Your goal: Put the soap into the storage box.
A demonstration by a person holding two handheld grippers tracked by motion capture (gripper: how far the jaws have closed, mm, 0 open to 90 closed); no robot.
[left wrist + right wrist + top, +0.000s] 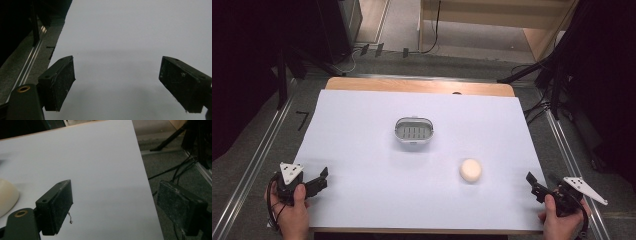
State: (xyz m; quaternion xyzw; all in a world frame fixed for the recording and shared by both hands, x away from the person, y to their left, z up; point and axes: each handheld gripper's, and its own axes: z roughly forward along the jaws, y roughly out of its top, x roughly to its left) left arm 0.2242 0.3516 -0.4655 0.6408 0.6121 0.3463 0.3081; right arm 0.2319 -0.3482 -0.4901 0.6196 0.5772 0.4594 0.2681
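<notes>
A white sheet (362,150) covers the wooden counter (412,85). Black cables (432,30) trail across the grey carpeted floor (462,62) behind it.

One white surface (362,150) carries one small grey basket (413,131) and, near the basket, one cream round bun (470,170). Two hand-held grippers flank the bun: left hand-held gripper (319,179), right hand-held gripper (533,184).
</notes>
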